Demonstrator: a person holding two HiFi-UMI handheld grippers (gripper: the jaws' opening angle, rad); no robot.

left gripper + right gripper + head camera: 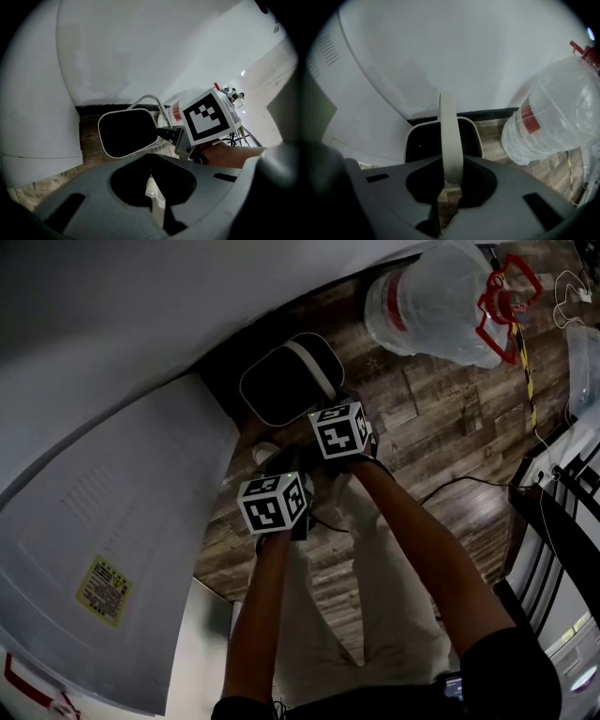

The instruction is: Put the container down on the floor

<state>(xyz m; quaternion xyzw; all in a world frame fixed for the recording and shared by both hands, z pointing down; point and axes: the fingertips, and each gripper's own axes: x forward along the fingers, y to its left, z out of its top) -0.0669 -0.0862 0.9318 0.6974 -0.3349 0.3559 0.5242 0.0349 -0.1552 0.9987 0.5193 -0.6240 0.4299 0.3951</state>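
Note:
The container (281, 381) is a bin with a white rim and a dark inside. It hangs low over the wood floor beside the black skirting, and I cannot tell whether it touches the floor. Its pale handle (450, 136) rises straight into my right gripper (449, 194), which is shut on it. In the head view the right gripper (330, 413) is just in front of the bin, under its marker cube. My left gripper (272, 502) is nearer me and off the bin. Its jaws (152, 197) are together and hold nothing; the container (126, 133) lies ahead of them.
A large clear water bottle (441, 301) with a red cap lies on the floor to the right of the bin. A big white casing (94, 521) with a yellow label fills the left. A dark rack (562, 512) and a cable (450, 486) are at the right.

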